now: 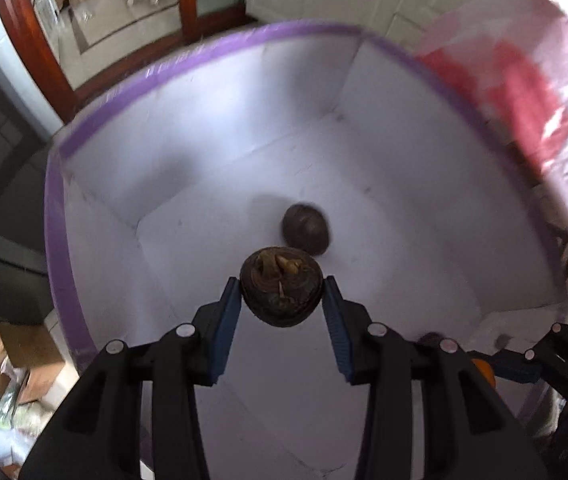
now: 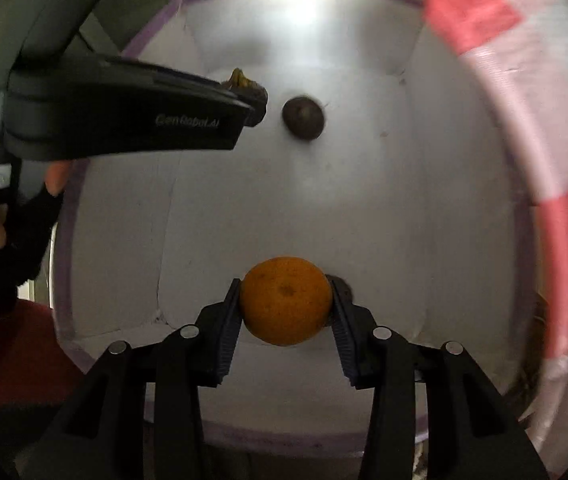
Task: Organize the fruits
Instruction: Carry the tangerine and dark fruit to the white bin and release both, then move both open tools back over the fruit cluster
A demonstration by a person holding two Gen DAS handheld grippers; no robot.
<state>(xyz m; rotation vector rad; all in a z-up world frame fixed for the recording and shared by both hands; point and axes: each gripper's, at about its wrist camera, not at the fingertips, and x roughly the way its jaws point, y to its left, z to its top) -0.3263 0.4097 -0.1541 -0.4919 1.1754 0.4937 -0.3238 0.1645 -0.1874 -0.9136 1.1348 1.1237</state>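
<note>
You are at the placing step: both fruits hang over the white box [image 1: 212,128] with the purple rim. Your left hand-held gripper [image 1: 282,300] is clenched on a dark brown mangosteen [image 1: 281,290], just above another dark fruit [image 1: 306,234] lying on the box floor. Your right hand-held gripper [image 2: 285,307] grasps an orange [image 2: 285,306] nearer the box's front wall. Next, I'd judge, lower each close to the floor and release gently, apart from one another.

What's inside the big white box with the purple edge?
On the floor of the white box lies one dark round fruit. Another dark thing peeks out behind the orange, mostly covered. The orange and brown fruit hang above, held by grippers.
</note>
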